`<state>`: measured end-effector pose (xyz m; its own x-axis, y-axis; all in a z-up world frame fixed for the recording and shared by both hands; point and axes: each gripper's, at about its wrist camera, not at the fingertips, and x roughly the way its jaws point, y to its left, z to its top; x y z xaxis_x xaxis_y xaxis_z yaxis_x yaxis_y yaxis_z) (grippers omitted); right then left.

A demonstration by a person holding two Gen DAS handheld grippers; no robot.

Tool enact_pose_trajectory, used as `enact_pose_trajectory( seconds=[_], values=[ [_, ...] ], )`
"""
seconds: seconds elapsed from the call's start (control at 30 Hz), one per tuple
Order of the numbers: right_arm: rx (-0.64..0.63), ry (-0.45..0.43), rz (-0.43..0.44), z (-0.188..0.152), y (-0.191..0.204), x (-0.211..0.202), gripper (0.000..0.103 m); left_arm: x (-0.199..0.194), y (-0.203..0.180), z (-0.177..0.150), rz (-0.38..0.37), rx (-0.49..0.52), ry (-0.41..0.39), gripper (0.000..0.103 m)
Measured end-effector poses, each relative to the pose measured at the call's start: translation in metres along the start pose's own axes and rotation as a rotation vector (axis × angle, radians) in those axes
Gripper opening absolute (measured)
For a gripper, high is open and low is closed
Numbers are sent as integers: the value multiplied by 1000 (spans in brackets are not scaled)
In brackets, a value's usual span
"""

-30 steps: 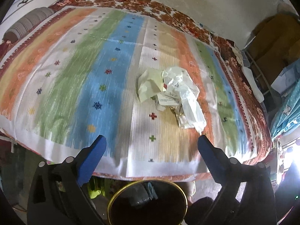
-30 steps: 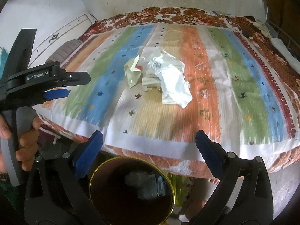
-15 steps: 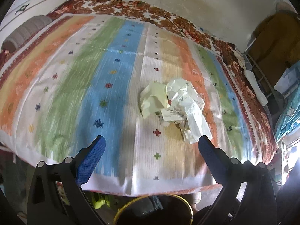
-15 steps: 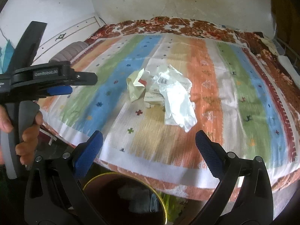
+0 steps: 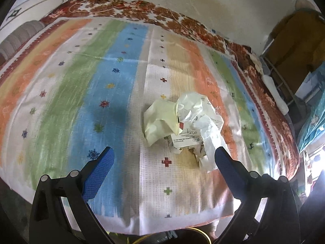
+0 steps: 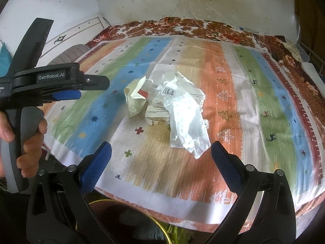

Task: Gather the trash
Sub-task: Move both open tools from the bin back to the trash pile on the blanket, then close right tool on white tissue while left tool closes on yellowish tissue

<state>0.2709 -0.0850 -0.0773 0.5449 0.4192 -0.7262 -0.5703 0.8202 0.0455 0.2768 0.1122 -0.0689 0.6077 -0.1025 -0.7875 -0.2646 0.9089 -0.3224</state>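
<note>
A pile of trash lies mid-bed on the striped cover: a crumpled pale yellow paper, a white plastic wrapper and a small printed carton under them. My left gripper is open and empty, just short of the pile; it also shows from the side in the right wrist view. My right gripper is open and empty, just short of the wrapper. The gold rim of the round bin shows below the bed edge.
The striped cover spreads over a floral blanket on the bed. A grey bolster lies at the far left by the wall. Shelving and a cardboard box stand to the right of the bed.
Both grippers have moved forward over the bed toward the trash pile, which now looks larger. The bin has slid almost out of view at the bottom. Both stay open.
</note>
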Motion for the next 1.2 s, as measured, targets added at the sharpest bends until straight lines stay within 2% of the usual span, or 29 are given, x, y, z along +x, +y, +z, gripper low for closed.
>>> enact_pose_trajectory(
  seconds=[0.1, 0.23, 0.33, 0.5, 0.73, 1.0, 1.2],
  values=[
    [1, 9, -13, 1, -4, 11, 92, 7, -2, 6, 4, 14, -1, 96],
    [6, 19, -26, 3, -9, 25, 88, 21, -1, 9, -30, -1, 35, 96],
    [3, 29, -32, 4, -13, 34, 85, 32, -6, 11, -2, 35, 47, 96],
    [-2, 31, -15, 5, -20, 45, 75, 43, -4, 17, -3, 20, 50, 96],
    [-8, 38, -22, 11, -29, 60, 68, 60, -2, 26, 12, 18, 65, 96],
    [-20, 96, -43, 10, -35, 79, 55, 72, -1, 32, 8, 5, 76, 93],
    [-13, 124, -38, 6, -36, 85, 45, 79, -5, 37, 15, 36, 90, 89]
  ],
)
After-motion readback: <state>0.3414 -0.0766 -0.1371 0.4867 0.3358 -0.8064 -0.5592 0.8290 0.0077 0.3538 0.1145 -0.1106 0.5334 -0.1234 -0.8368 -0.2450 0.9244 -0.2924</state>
